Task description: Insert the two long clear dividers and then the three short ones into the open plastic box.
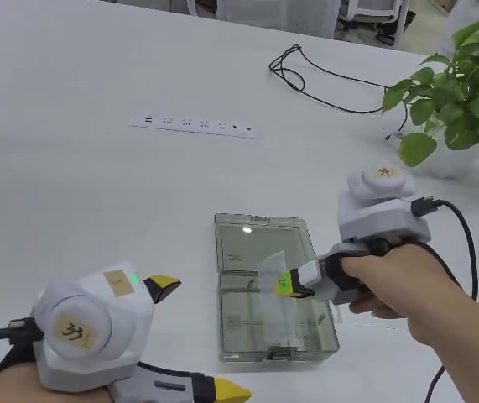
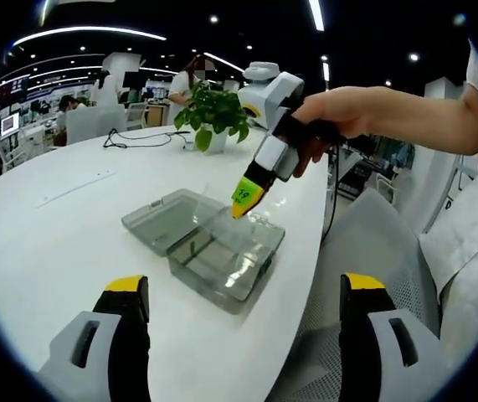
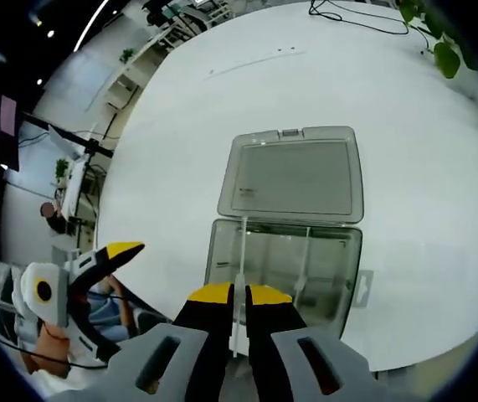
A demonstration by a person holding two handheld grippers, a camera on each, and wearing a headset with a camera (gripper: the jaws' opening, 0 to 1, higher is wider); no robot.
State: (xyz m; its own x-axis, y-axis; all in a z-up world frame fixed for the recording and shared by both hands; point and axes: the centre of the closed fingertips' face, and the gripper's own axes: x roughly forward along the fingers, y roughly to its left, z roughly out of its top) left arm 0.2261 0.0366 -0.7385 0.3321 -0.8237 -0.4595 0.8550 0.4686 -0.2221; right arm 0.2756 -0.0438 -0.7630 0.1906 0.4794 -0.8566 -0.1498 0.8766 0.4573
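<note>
Right gripper (image 3: 239, 293): jaws clamped on the edge of a thin clear divider (image 3: 241, 251), held upright over the open plastic box (image 3: 339, 293), coming in from 3 o'clock in the head view. Left gripper (image 1: 197, 338): jaws wide apart, empty, at 7 o'clock, near the box. The box is smoky grey and see-through, its lid (image 3: 293, 176) flat on the white table (image 1: 71, 185); a second upright divider appears seated inside, though glare makes this uncertain.

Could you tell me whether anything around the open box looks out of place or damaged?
Nothing stands out. The plastic box sits flat on the table, its lid folded open. The right gripper is shut on a clear divider, held upright over the box. A second divider appears to stand straight inside.
</note>
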